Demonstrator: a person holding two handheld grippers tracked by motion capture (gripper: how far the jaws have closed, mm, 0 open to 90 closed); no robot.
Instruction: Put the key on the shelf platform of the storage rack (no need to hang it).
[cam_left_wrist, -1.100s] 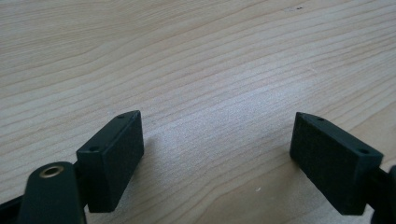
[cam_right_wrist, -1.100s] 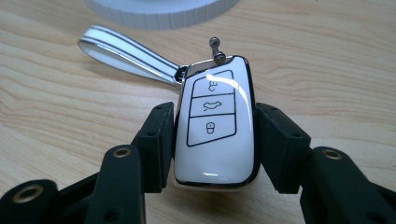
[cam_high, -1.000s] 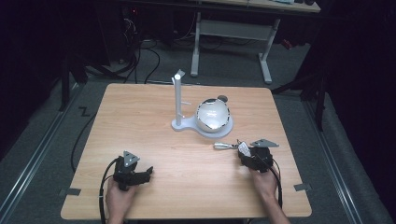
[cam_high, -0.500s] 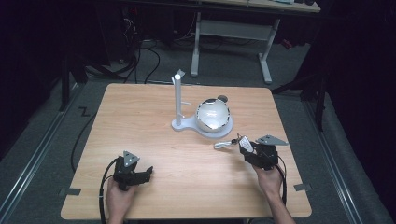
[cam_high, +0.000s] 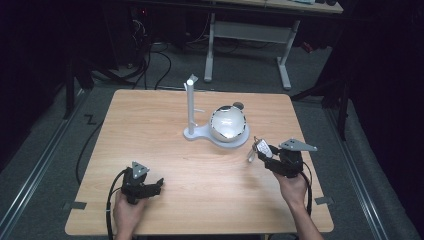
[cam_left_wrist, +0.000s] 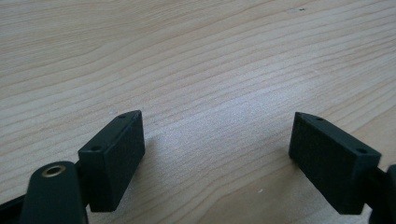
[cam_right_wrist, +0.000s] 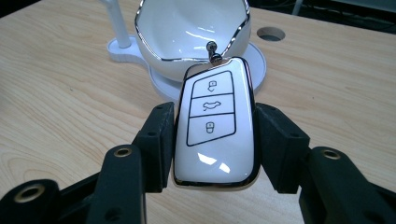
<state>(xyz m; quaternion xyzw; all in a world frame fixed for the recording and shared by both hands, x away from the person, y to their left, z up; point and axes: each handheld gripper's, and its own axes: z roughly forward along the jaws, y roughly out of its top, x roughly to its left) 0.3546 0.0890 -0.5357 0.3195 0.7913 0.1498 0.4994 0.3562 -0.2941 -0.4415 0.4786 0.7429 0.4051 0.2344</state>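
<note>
The right gripper (cam_high: 261, 150) clamps its jaws on a white key fob (cam_right_wrist: 215, 123) above the surface (cam_high: 150, 120). The left gripper (cam_high: 159, 184) rests on the wood, jaws wide apart.

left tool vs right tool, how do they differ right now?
The left tool is open with nothing between its jaws; the right tool is shut on the white key fob. The left tool sits low over bare table; the right tool points at the white bowl. Both have black jaws.
</note>
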